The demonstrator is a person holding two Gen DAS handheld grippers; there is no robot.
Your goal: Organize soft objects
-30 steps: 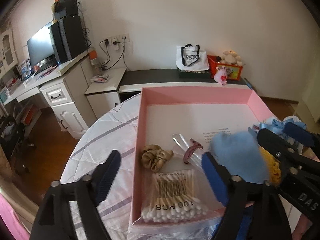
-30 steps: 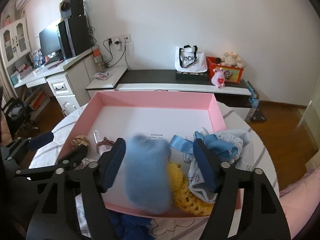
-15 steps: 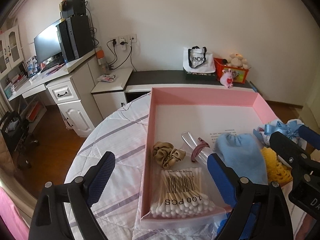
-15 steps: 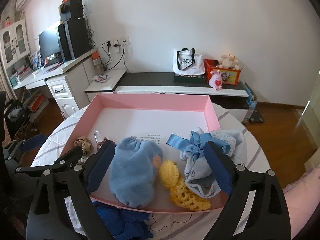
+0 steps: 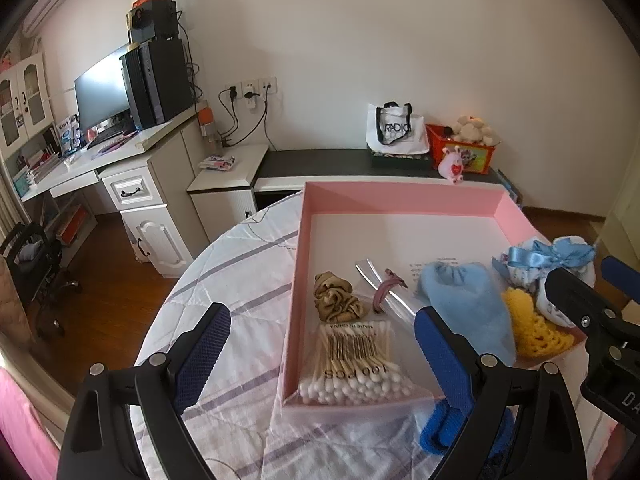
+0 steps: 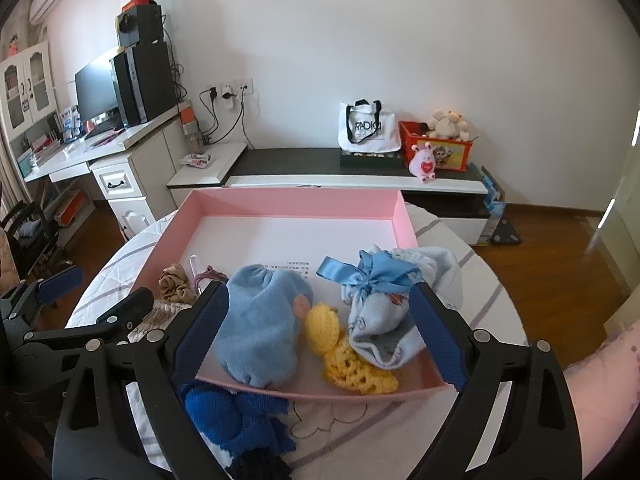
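While both grippers hang empty, one pink tray (image 6: 288,204) holds six items.
Left gripper (image 5: 320,344) and right gripper (image 6: 320,316) spread wide; right's jaws just opened; one light-blue sock (image 6: 260,328) lies in tray; one dark-blue sock (image 6: 224,412) outside its near edge.

Bright, even daylight, soft shadows; sharp focus throughout; heavy fisheye bending, dark vignette at the corners of both views.

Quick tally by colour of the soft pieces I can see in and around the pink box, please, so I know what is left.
Light blue: 2, the light blue knit piece and the ribbon-tied bundle, both in the pink box
Yellow: 1, the crochet piece, in the box
Tan: 1, the scrunchie, in the box
Dark blue: 1, the dark blue knit piece, on the table outside the box
Total: 5
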